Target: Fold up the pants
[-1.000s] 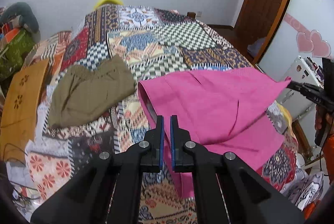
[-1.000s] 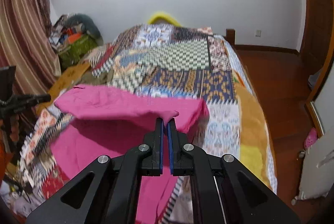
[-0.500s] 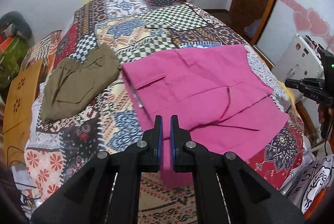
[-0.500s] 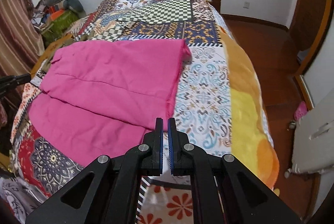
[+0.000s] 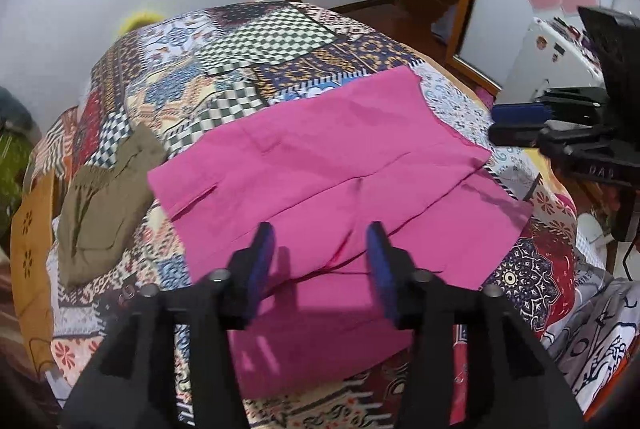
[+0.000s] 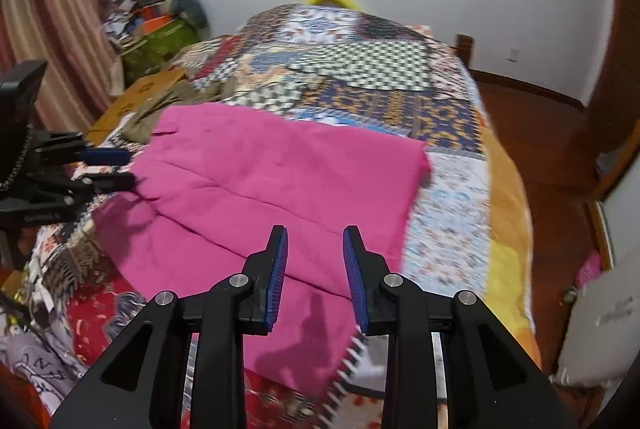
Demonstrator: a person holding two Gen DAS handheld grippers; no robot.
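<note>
Pink pants (image 5: 320, 165) now lie folded ahead of both our opening, empty jaws; we've let go, so one fold is laid.

both the left gripper (image 5: 320, 241) and the right gripper (image 6: 315, 243) have black angular arms, round silver screws and ribbed blue pads (image 6: 279, 271).

Far half of patchwork bedspread (image 5: 280, 41) lies bare: free room beyond pink pants (image 5: 320, 181). Olive shorts (image 5: 100, 205) just beside pants' left edge, w/ orange board (image 5: 30, 253) past them at bed edge. Right of pants, bare quilt strip (image 6: 452, 213), then wood floor (image 6: 532, 133). Clutter pile (image 6: 156, 29) in far corner by curtain (image 6: 52, 21).
</note>
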